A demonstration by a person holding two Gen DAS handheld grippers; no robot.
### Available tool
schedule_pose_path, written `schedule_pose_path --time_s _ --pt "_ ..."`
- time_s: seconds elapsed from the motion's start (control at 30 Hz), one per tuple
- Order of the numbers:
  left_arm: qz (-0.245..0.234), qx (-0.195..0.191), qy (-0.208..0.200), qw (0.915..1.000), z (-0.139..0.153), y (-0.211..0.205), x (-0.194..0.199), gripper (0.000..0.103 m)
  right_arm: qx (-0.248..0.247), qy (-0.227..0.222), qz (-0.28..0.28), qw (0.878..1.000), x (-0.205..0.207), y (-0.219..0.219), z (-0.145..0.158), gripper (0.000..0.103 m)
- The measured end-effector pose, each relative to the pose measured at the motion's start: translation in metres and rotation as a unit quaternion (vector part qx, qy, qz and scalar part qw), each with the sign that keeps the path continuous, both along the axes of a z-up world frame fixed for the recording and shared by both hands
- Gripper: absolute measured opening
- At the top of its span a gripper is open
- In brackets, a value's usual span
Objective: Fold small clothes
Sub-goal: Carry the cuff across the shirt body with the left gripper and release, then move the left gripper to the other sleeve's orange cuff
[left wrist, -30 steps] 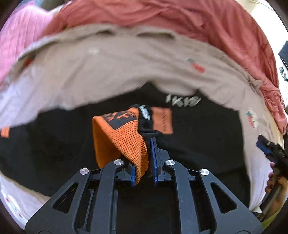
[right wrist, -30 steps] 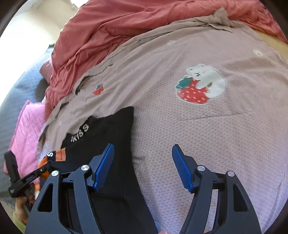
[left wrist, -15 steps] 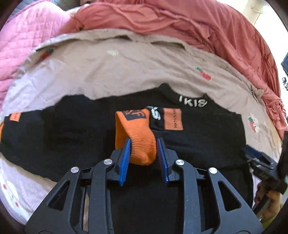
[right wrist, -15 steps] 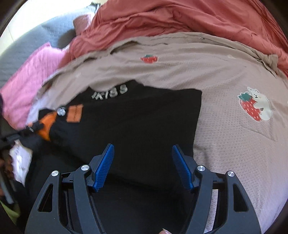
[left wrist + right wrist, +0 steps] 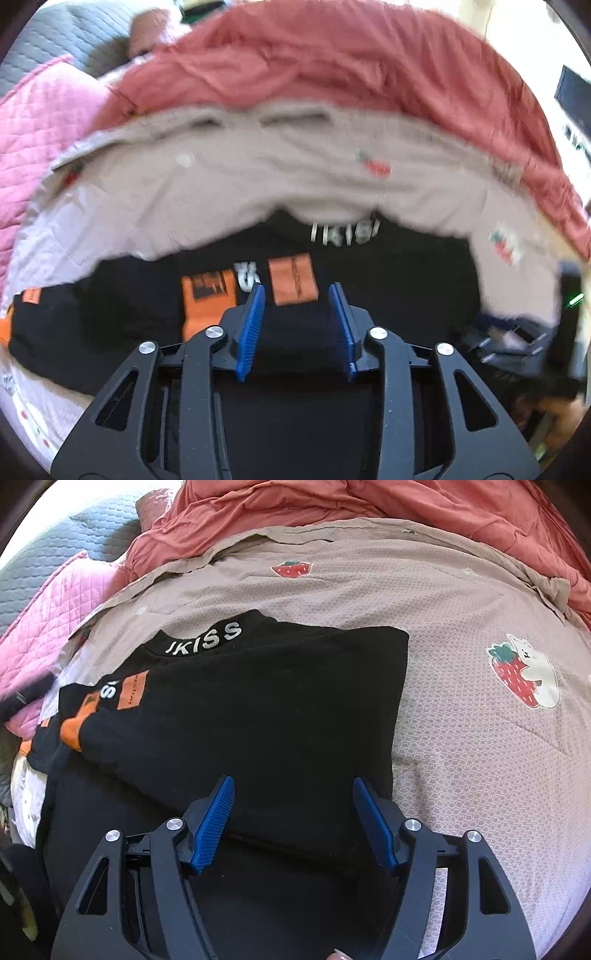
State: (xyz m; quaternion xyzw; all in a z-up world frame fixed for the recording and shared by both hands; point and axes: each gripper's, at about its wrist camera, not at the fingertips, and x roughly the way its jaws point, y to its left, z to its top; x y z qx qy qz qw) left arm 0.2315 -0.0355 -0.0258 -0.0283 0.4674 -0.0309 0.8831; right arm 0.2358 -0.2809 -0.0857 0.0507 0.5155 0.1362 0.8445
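Black knit sweater with orange ribbed cuffs (image 5: 258, 709) is lying flat on the beige strawberry-print bedspread (image 5: 461, 738), one sleeve folded across the chest. Left gripper (image 5: 297, 325), jaws just opening, is standing apart and empty above the orange cuff (image 5: 207, 295). Right gripper (image 5: 293, 823) is hovering with jaws wide, empty, over the near right hem. Judged next: fold the second side inward. Count: one sweater, two grippers, three strawberry patches visible.

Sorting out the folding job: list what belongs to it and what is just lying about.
In the job: black top, its orange cuff, left gripper, right gripper.
Lying about: beige strawberry sheet, red blanket, pink quilt.
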Motion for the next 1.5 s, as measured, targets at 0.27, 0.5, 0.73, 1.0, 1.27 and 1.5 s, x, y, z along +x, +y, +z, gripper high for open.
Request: schedule_pose_path --time_s 0.27,0.5,0.73,1.0,1.27,1.5 --pt "0.030 -0.002 0.068 0.9973 -0.064 0.024 0.002 0.031 -0.015 0.014 0.003 1.000 0.001 0.002 -0.006 0.065" --pt "0.026 0.000 0.066 0.9974 -0.060 0.024 -0.001 0.033 -0.023 0.006 0.012 1.000 -0.001 0.007 -0.005 0.073" --pt "0.024 0.005 0.059 0.9980 -0.040 0.014 -0.012 0.053 0.012 0.003 -0.008 1.000 -0.002 -0.001 0.007 0.086" --pt "0.030 0.015 0.040 0.9986 -0.016 0.009 -0.027 0.083 0.016 -0.030 -0.013 0.999 -0.008 -0.001 0.022 0.087" --pt "0.037 0.023 0.019 0.9989 0.004 0.009 -0.042 0.093 0.011 -0.083 0.001 0.996 -0.020 0.008 0.043 0.098" --pt "0.051 0.025 0.006 0.9983 0.017 0.022 -0.057 0.093 0.002 -0.138 0.016 0.990 -0.036 0.017 0.063 0.098"
